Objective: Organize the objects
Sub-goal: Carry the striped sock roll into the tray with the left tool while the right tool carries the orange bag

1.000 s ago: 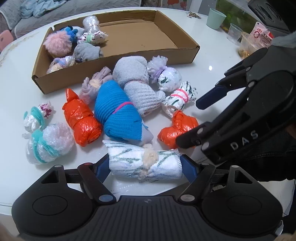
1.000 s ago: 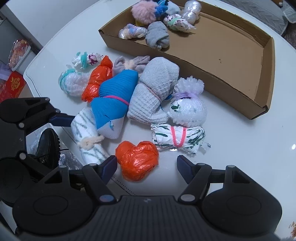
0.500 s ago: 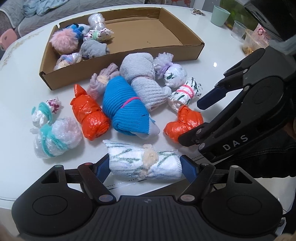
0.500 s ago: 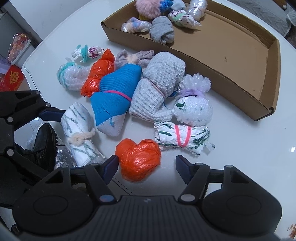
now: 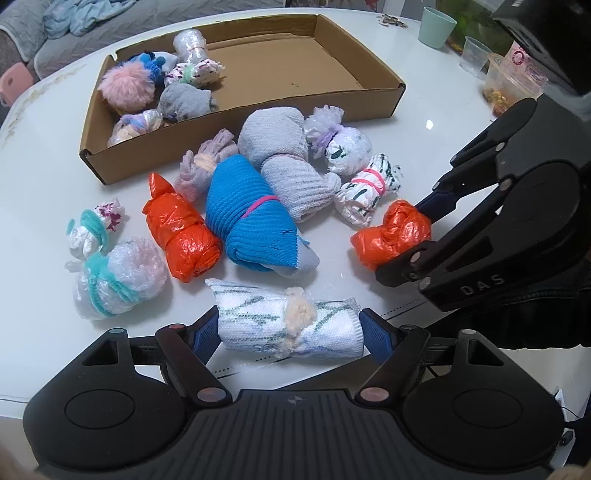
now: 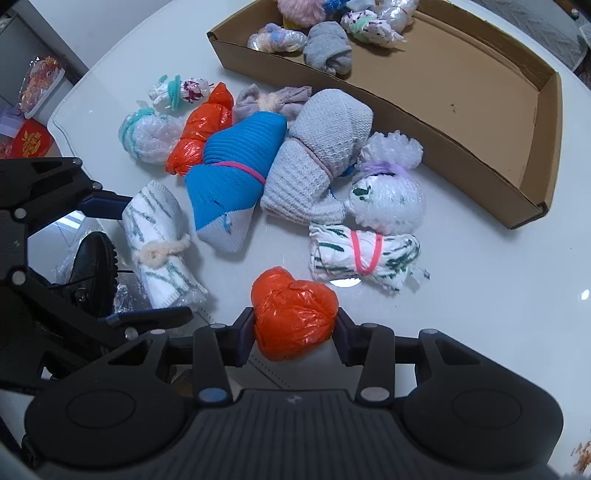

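Note:
My left gripper (image 5: 288, 330) is shut on a white sock roll with green streaks (image 5: 286, 325), held by its two ends near the table's front edge; the roll also shows in the right wrist view (image 6: 159, 240). My right gripper (image 6: 293, 330) is shut on a small orange plastic bundle (image 6: 293, 314), which also shows in the left wrist view (image 5: 391, 234). Several other bundles lie in a heap: a blue sock roll (image 5: 251, 214), a grey sock roll (image 5: 284, 158), a long orange bundle (image 5: 177, 232). A cardboard box (image 5: 236, 127) behind holds several bundles at its left end.
Bubble-wrap bundles with teal ties (image 5: 114, 275) lie at the left. A white-green bundle with a pink band (image 6: 364, 254) and a purple-tied bubble-wrap ball (image 6: 386, 192) sit by the box. Cups (image 5: 436, 27) and a snack tub (image 5: 513, 81) stand at the far right.
My right gripper has moved forward and closed on the small orange bundle. The left gripper still holds the white sock roll and has pulled back slightly.

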`<state>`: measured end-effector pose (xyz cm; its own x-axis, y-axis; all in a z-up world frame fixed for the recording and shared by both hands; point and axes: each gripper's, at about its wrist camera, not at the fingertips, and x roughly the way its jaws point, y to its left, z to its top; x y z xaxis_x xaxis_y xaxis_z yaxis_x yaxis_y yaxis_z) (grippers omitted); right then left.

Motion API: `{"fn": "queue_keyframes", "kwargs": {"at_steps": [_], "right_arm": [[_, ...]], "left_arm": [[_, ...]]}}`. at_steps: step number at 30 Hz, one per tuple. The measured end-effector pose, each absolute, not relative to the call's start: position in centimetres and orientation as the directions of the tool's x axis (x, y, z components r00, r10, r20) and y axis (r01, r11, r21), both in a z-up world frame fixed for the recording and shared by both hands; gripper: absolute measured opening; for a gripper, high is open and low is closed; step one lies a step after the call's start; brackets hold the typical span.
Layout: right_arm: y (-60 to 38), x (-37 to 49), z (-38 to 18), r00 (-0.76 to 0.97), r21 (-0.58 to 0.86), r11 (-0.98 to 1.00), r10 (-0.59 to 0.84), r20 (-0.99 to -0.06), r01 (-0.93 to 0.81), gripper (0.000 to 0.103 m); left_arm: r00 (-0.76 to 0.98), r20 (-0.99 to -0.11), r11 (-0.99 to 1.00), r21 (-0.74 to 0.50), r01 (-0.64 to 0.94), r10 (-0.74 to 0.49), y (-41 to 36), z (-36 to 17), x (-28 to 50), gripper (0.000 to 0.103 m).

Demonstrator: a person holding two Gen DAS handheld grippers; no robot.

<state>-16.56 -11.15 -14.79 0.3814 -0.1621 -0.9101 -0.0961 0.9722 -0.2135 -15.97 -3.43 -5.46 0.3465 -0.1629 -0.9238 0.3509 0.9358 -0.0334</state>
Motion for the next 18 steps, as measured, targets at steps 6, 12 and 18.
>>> {"fn": "queue_keyframes", "kwargs": {"at_steps": [6, 12, 18], "right_arm": [[-11.9, -17.8, -12.7, 0.423, -0.214, 0.973, -0.159, -0.892, -0.087, 0.040], [-13.7, -18.6, -11.1, 0.470, -0.216, 0.976, -0.174, -0.866, -0.036, 0.040], [-14.9, -19.1, -8.9, 0.542, -0.184, 0.983, -0.152, -0.826, -0.005, 0.040]], "left_arm": [[0.344, -0.921, 0.932, -0.051, 0.359, -0.183, -3.4, -4.4, -16.1, 0.081], [0.353, -0.918, 0.937, -0.054, 0.345, -0.183, -2.7, -2.5, -15.7, 0.081], [0.404, -0.894, 0.946, -0.060, 0.318, -0.192, -1.2, 0.7, -14.6, 0.081]]}}
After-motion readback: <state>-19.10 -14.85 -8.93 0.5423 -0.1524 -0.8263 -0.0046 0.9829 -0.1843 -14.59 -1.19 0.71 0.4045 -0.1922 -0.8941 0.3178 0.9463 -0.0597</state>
